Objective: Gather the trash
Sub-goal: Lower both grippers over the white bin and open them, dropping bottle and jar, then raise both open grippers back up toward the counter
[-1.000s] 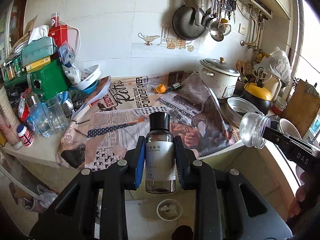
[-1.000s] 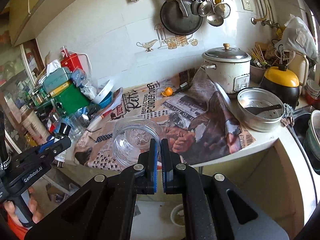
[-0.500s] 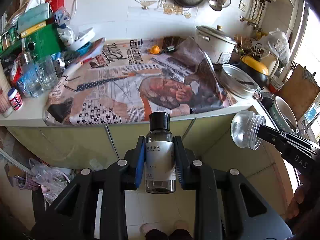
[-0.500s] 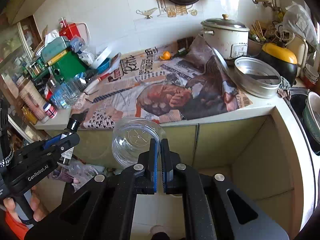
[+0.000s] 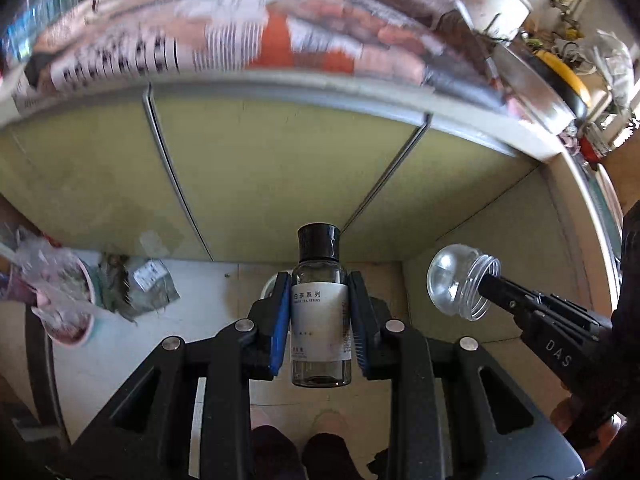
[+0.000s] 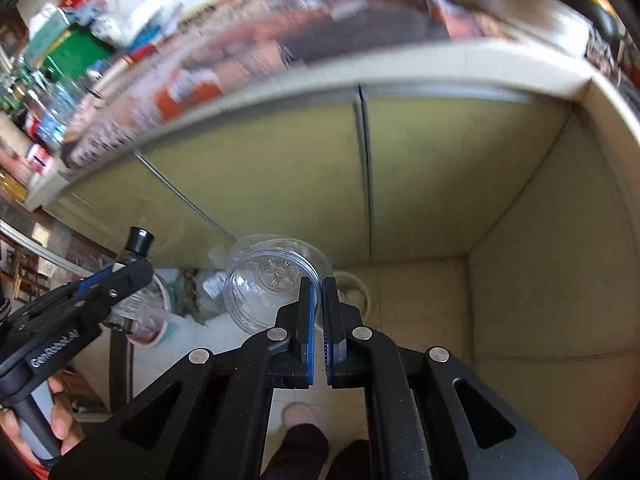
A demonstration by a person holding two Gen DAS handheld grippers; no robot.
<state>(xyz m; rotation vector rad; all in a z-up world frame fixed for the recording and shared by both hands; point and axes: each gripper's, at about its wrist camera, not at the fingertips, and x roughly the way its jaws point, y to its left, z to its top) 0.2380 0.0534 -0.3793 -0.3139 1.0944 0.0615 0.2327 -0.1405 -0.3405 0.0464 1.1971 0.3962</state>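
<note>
My left gripper (image 5: 320,284) is shut on a small clear bottle (image 5: 320,320) with a black cap and a white label, held upright between the blue pads. My right gripper (image 6: 319,288) is shut on the rim of a clear plastic jar (image 6: 268,284) without a lid; the same jar (image 5: 460,284) shows at the right of the left wrist view. Both point down at the floor in front of the green cabinet doors (image 5: 280,168). The left gripper with the bottle (image 6: 134,256) also shows at the left of the right wrist view.
A pink bin (image 5: 68,300) with a plastic liner stands on the floor at the left, with crumpled wrappers (image 5: 140,284) beside it. A white round container (image 6: 356,288) sits on the floor behind the fingers. The newspaper-covered counter edge (image 5: 280,80) runs above. The person's feet (image 6: 300,416) are below.
Both grippers have dropped from counter height down toward the floor and tilted downward. The counter has slid to the top of both views; the cabinet doors, floor and bin have come into sight.
</note>
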